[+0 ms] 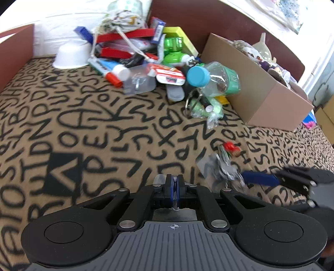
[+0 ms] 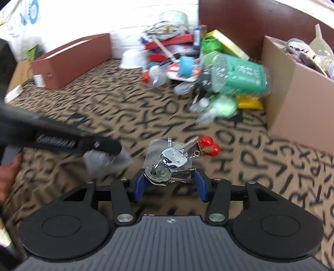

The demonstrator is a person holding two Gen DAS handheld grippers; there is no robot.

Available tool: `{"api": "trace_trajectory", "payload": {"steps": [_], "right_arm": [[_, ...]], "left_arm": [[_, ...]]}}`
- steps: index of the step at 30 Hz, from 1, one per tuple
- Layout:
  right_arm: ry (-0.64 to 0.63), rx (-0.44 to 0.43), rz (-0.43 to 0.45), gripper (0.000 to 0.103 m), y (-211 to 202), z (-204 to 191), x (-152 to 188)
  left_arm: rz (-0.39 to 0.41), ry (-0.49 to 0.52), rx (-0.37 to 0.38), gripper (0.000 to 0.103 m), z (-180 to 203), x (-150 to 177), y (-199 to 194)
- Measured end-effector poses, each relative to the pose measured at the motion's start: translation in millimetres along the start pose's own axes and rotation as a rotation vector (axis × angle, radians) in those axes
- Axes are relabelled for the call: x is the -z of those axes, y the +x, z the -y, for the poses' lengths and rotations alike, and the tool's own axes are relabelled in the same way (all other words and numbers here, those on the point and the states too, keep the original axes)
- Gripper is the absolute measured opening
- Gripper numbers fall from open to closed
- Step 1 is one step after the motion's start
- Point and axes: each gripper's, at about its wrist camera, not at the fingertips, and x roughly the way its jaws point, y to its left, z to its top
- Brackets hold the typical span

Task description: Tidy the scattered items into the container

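A bunch of keys (image 2: 167, 166) with a red cherry charm (image 2: 208, 146) lies on the letter-print blanket, partly on a clear plastic bag (image 2: 158, 146). My right gripper (image 2: 170, 185) is open, its blue fingers on either side of the keys. In the left wrist view the keys (image 1: 226, 171) and charm (image 1: 230, 147) lie at right, with the right gripper's blue finger (image 1: 259, 178) beside them. My left gripper (image 1: 174, 183) is shut on a clear plastic bag (image 2: 108, 160). The cardboard box (image 1: 261, 98) stands at right, also in the right wrist view (image 2: 296, 93).
A pile of scattered items lies at the back: a plastic bottle with a blue cap (image 1: 213, 78), a white bowl (image 1: 72, 55), tubes, red boxes, green toys. A brown tray wall (image 2: 71, 60) stands at left. A dark headboard (image 1: 208, 18) runs behind.
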Motion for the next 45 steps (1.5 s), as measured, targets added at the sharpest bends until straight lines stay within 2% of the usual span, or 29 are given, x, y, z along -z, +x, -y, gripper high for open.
{"api": "trace_trajectory", "payload": {"steps": [1,2,3,10,11,15,22,24,27,30,32,33,35,40,45], "right_arm": [[-0.014,-0.005,-0.007,0.055,-4.1,-3.8,3.4],[-0.029,-0.009,-0.013,0.055,-8.7,-7.7,7.5],[-0.041,-0.011,-0.018,0.055,-13.1,-10.8,11.6],[-0.031,0.011,-0.035,0.055,-35.9,-15.3,30.5],[-0.018,0.026,-0.03,0.056,-38.0,-13.6,31.7],[0.024,0.064,-0.019,0.058,-42.1,-7.0,34.3],[-0.011,0.039,-0.017,0.058,-38.8,-12.5,35.1],[-0.01,0.056,-0.006,0.045,-37.8,-12.2,34.9],[0.015,0.034,0.017,0.027,-42.4,-10.3,32.1],[-0.006,0.045,0.013,0.027,-42.7,-13.0,31.7],[-0.004,0.046,0.012,0.027,-44.3,-13.0,32.2],[0.003,0.048,0.015,0.027,-45.9,-12.4,32.3],[0.017,0.06,0.029,0.027,-50.1,-10.0,31.9],[0.048,0.12,0.076,0.026,-60.9,0.8,26.5],[0.067,0.135,0.102,0.026,-66.1,8.7,24.0]], "left_arm": [[0.0,-0.006,0.001,0.006,-0.8,1.3,-2.6],[0.002,-0.012,0.003,0.02,-0.9,2.3,-5.5],[0.007,-0.016,0.003,0.024,-0.5,3.1,-8.9],[0.032,0.001,0.019,0.025,6.5,10.9,-28.6],[0.031,0.0,0.023,0.027,7.3,11.4,-30.5],[0.031,-0.001,0.063,0.035,12.2,13.2,-38.3],[-0.001,0.064,0.162,0.036,36.5,16.6,-38.5],[-0.021,0.083,0.187,0.036,43.6,18.4,-35.3],[-0.045,0.103,0.212,0.036,52.2,20.3,-29.0],[-0.051,0.107,0.214,0.037,55.7,21.4,-23.9],[-0.043,0.1,0.19,0.045,56.0,22.3,-20.8],[-0.037,0.1,0.176,0.046,55.7,22.4,-19.3],[-0.036,0.1,0.161,0.046,54.5,22.2,-16.8],[-0.051,0.074,0.176,0.046,52.0,18.5,-11.5],[-0.054,0.11,0.2,0.047,62.2,18.2,-6.9]]}}
